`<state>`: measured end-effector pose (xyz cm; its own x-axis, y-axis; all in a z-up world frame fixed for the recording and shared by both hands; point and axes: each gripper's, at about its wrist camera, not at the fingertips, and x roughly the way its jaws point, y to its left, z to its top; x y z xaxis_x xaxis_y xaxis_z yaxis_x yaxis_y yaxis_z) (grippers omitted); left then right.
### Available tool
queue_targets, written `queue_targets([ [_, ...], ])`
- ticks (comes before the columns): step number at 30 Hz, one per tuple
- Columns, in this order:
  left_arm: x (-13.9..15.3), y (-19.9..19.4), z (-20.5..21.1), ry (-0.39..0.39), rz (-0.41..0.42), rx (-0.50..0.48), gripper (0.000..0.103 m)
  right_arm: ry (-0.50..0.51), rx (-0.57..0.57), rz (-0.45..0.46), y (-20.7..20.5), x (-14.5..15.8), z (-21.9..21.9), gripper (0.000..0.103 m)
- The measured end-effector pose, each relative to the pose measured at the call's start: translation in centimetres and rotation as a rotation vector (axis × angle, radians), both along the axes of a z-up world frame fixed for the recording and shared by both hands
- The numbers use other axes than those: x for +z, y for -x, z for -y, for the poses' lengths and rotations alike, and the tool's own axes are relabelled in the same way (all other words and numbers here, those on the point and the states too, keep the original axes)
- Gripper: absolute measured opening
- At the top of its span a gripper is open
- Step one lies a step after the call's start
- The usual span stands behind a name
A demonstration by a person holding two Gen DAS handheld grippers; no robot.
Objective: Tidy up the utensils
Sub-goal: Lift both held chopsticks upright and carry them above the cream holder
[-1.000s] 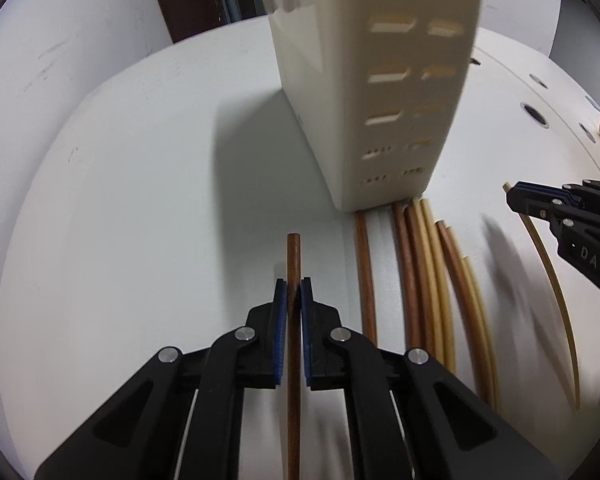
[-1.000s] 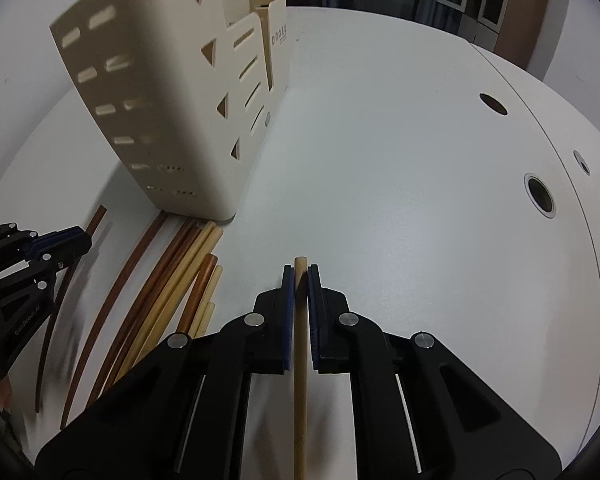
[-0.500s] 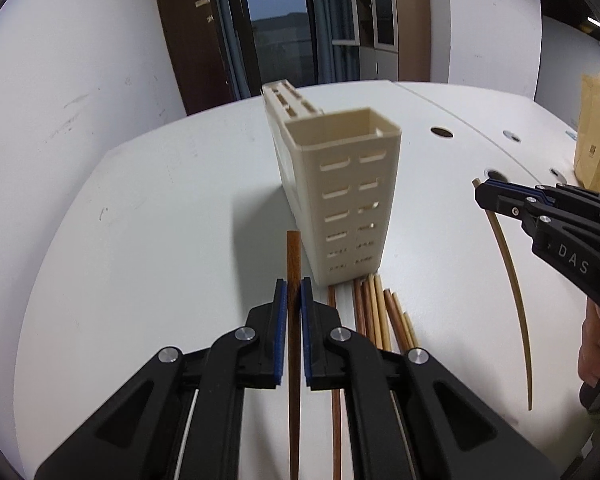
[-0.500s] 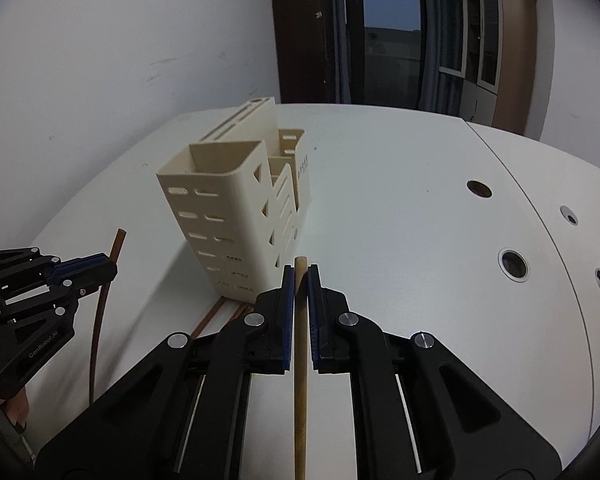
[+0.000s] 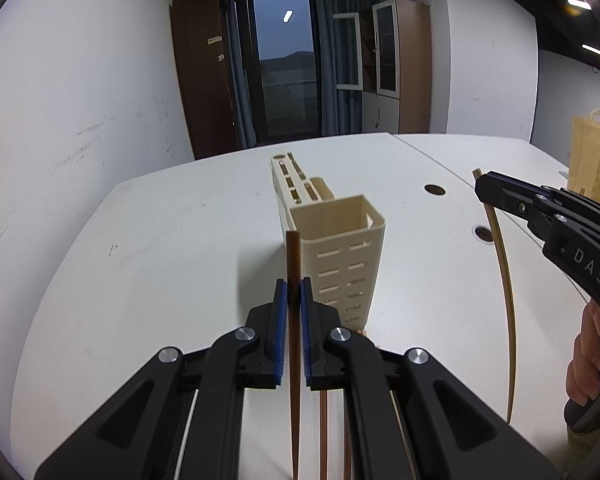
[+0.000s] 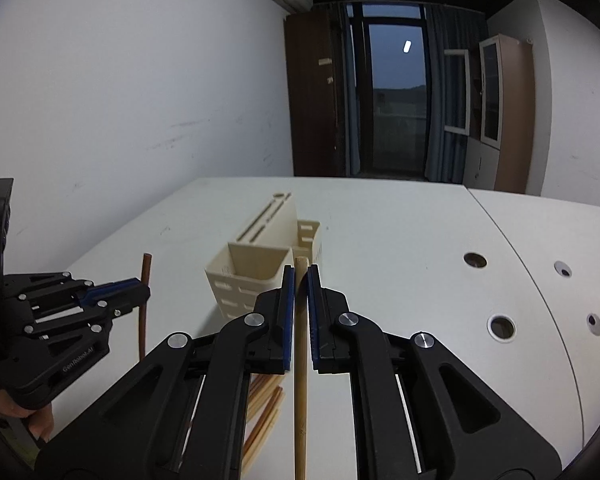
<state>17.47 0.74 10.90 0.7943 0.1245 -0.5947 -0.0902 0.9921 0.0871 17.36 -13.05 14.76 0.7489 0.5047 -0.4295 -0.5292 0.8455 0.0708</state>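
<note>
Dark brown wood shows between the blue-padded jaws of the left gripper [image 5: 294, 292]: a dark chopstick [image 5: 293, 360] is pinched there, its blunt end poking out past the tips and its thin end running back under the camera. The right gripper [image 6: 300, 280] has its jaws pressed on a pale bamboo chopstick [image 6: 300, 392] in the same way, blunt end forward. Both are held up off the white surface [image 5: 160, 260], side by side and apart.

Ahead of both stands a cream plastic utensil holder [image 5: 336, 248], upright on the surface, well in from its edges. Its nearest square compartment is open at the top with slotted walls; behind it come a smaller cup and a slotted block. At the holder's near foot, mostly hidden by the gripper bodies, more loose chopsticks [image 6: 266, 408] lie flat on the surface in a bunch, brown and pale mixed. Round cable holes [image 6: 500, 327] dot the surface toward its right edge. A hand [image 5: 592, 356] grips the right gripper's handle.
</note>
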Motion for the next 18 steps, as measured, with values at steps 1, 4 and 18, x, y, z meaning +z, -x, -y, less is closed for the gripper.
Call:
queue_targets([
  [1, 0.3, -0.1, 0.0, 0.002, 0.011, -0.001, 0.007, -0.005, 0.003, 0.012, -0.1, 0.3, -0.1, 0.006],
  [4, 1.2, -0.2, -0.2, 0.021, 0.043, -0.006, 0.007, -0.028, 0.009, 0.032, -0.5, 1.1, -0.2, 0.006],
  [18, 6.4, -1.1, -0.9, 0.116, 0.285, -0.038, 0.006, -0.153, 0.062, 0.177, -3.2, 3.5, -1.3, 0.006],
])
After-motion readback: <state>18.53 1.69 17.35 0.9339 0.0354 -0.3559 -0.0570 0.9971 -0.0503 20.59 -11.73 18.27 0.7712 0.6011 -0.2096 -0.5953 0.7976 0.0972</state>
